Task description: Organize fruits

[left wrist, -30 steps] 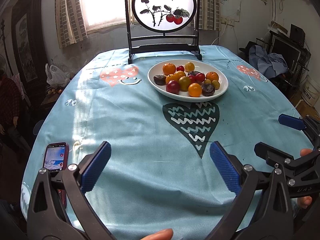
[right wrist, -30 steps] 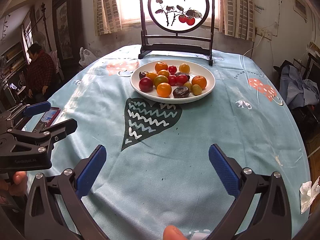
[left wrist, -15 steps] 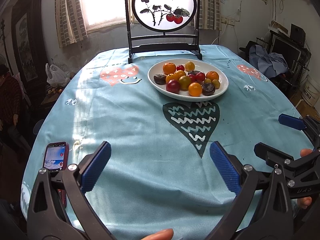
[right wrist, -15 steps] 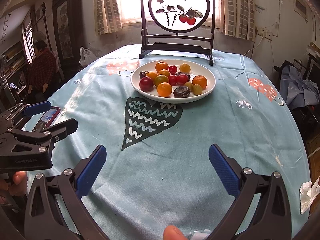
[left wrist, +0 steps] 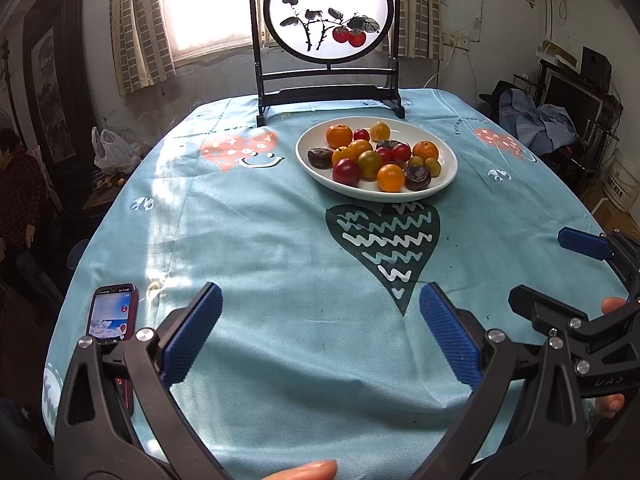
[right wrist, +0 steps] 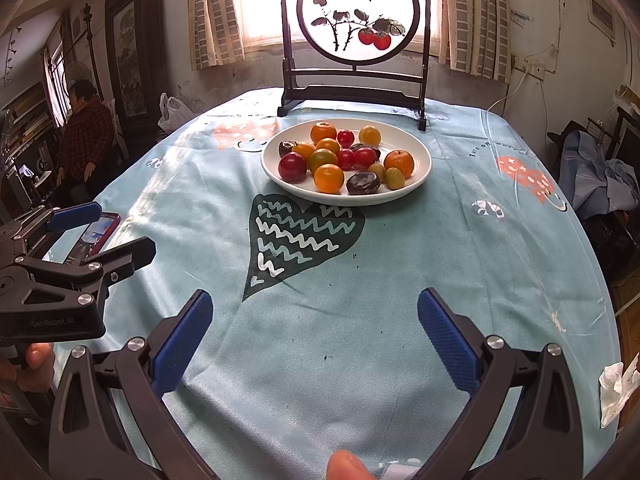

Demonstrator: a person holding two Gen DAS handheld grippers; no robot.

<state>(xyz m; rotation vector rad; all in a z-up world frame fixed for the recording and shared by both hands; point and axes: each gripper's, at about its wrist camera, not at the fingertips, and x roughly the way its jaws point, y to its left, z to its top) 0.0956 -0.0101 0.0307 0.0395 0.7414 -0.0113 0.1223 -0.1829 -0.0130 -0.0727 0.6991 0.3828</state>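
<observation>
Right, both blue-padded black grippers, left gripper (left wrist: 320,334) and right gripper (right wrist: 316,336), gape wide, empty; small round fruits (right wrist: 329,178) on white ceramic plate (right wrist: 420,156) look smooth, probably soft — pinch gently across the middle.

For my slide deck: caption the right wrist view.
Open right tongs hover above a light blue patterned tablecloth, facing a white oval plate of mixed small fruits.

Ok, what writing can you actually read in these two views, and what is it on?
"GenRobot.AI": on the left hand-held gripper body.
"UAS": partial letters on the right hand-held gripper body.
Brush characters on the round painted screen: not legible to me.
Curved print on the tablecloth: too blurred.
Phone screen: too small.
</observation>
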